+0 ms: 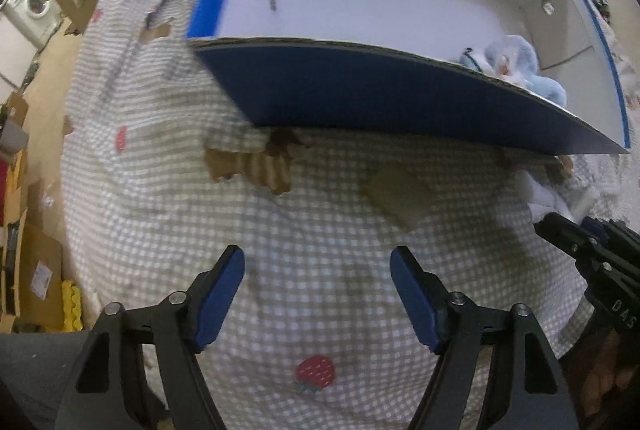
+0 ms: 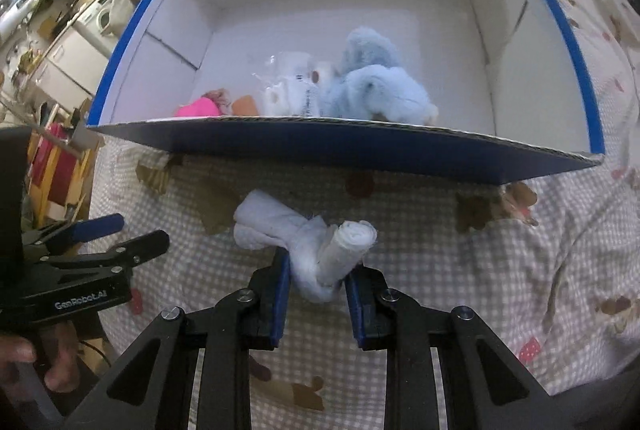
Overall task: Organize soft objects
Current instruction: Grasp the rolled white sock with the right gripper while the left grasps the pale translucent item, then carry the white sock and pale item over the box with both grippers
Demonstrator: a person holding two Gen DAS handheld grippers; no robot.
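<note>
Two grippers before blue box wall [image 2: 340, 146], right gripper [image 2: 314, 280] pinching white cloth [image 2: 304, 242], left gripper [image 1: 317, 270] spread.

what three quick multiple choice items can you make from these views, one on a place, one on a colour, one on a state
1. Where is the pale blue fluffy toy?
A. inside the box
B. on the checked cloth
C. in the left claw

2. What colour is the outside of the box?
A. red
B. dark blue
C. green

3. What is the right claw doing?
A. wide open with nothing in it
B. shut on the white rolled cloth
C. reaching into the box

Answers:
1. A: the toy lies behind the box's front wall, beside a pink item and wrapped white rolls.
2. B: the front wall is dark blue outside, white inside.
3. B: the white rolled cloth is pinched between its pads over the checked cloth; the left claw is open.
</note>
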